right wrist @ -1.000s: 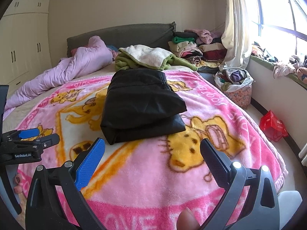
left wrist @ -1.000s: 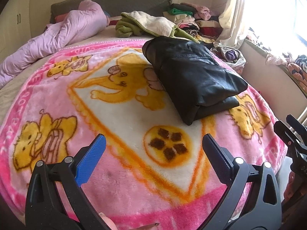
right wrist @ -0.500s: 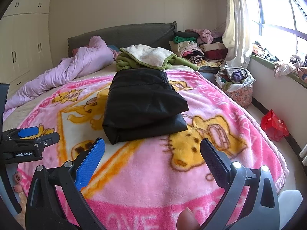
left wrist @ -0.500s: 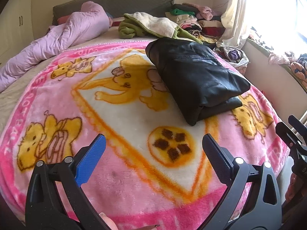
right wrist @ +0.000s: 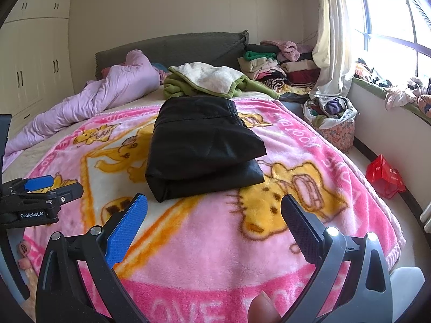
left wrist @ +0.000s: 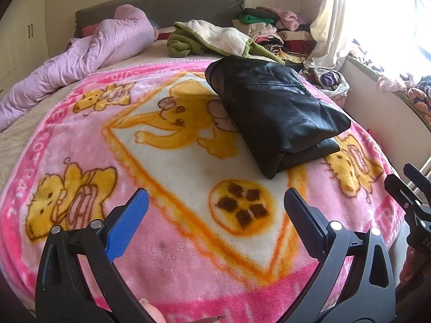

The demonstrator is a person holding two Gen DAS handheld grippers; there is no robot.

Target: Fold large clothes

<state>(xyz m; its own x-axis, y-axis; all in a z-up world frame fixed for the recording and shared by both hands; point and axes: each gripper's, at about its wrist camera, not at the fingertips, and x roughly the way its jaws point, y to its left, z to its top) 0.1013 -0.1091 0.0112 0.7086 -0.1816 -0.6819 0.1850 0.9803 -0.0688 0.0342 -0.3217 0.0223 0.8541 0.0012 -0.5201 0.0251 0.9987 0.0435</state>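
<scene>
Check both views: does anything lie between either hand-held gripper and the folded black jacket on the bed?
Nothing visible does. Between the left hand-held gripper and the black jacket lies only bare pink blanket. The same holds for the right hand-held gripper. Both are open and apart from the jacket.

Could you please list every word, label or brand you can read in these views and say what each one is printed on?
"GenRobot.AI": white print on the body of the left hand-held gripper, seen in the right wrist view.
"OVE": large white letters, cut off, on the pink blanket border nearest the camera.
Other white lettering along the blanket's border: too warped and blurred to read.
Print on the red bag: too small to read.
</scene>
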